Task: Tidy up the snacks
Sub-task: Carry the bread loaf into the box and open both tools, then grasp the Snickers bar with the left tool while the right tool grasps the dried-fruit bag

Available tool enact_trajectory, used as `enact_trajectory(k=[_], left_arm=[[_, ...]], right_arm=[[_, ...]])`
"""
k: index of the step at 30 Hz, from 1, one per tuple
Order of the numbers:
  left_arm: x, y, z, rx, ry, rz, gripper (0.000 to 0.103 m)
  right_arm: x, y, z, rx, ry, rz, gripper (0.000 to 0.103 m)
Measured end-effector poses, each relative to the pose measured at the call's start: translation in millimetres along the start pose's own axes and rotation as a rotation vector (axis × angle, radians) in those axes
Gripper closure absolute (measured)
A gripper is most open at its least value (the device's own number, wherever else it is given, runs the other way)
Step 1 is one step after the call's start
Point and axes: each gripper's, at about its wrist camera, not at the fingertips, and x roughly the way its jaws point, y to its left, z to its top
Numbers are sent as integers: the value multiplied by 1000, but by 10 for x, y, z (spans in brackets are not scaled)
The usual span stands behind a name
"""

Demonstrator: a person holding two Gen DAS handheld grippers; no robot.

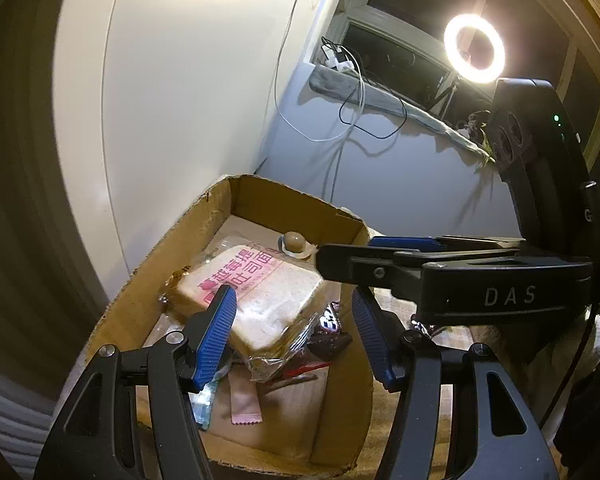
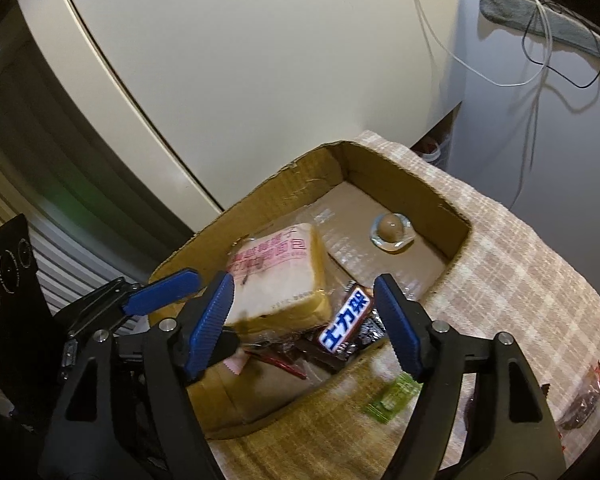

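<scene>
An open cardboard box sits on a checked cloth. Inside it lies a wrapped loaf of sliced bread with pink print. A chocolate bar in a brown wrapper rests beside it, and a packaged brown egg sits near the far wall. My left gripper hovers open over the bread, its pads clear of it. My right gripper is open above the chocolate bar, not pressing it. From the left wrist it shows side-on over the box's right wall.
A pink sachet and other wrappers lie at the box's near end. A green packet and a dark snack bag lie on the cloth outside the box. A white cabinet stands behind, cables hang from a sill, and a ring light glows.
</scene>
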Motion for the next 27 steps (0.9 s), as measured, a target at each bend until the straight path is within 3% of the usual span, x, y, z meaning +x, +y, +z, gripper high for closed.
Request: enact_trajectory(k=[14, 17, 22, 27], left_arm=[[-70, -85, -49, 6, -10, 1, 44], [-48, -171, -77, 19, -5, -19, 44], [-27, -396, -139, 61, 2, -53, 44], [20, -647, -185, 106, 15, -100, 44]], right_arm=[[-589, -424, -304, 98, -129, -23, 28], [-727, -553, -405, 105, -126, -62, 27], [-998, -854, -648, 147, -134, -150, 15], [-1307, -1220, -953, 215, -171, -209, 15]])
